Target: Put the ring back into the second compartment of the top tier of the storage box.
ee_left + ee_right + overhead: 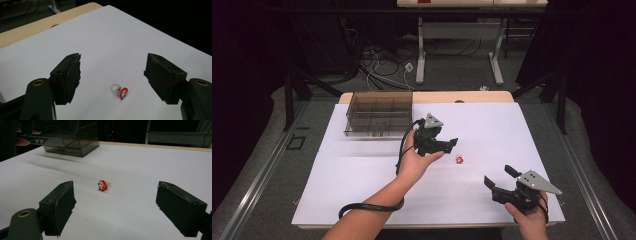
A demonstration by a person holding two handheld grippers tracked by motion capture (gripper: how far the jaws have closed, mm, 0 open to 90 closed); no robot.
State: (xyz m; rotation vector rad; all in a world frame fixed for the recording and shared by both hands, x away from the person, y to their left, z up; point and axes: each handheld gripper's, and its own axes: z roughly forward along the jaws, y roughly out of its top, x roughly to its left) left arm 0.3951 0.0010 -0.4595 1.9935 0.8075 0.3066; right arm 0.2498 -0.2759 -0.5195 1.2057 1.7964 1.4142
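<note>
Smoky plastic divided box [379,113], compartment contents unclear

Compartment box [72,137] cut off at top edge, contents unclear

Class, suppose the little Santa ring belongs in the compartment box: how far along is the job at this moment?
Nothing looks done: the ring lies on the white sheet, apart from the box. In hand: the left gripper hangs open beside the ring, likely about to pick it. The right gripper waits open. Left: grasping, carrying, dropping it in.
</note>
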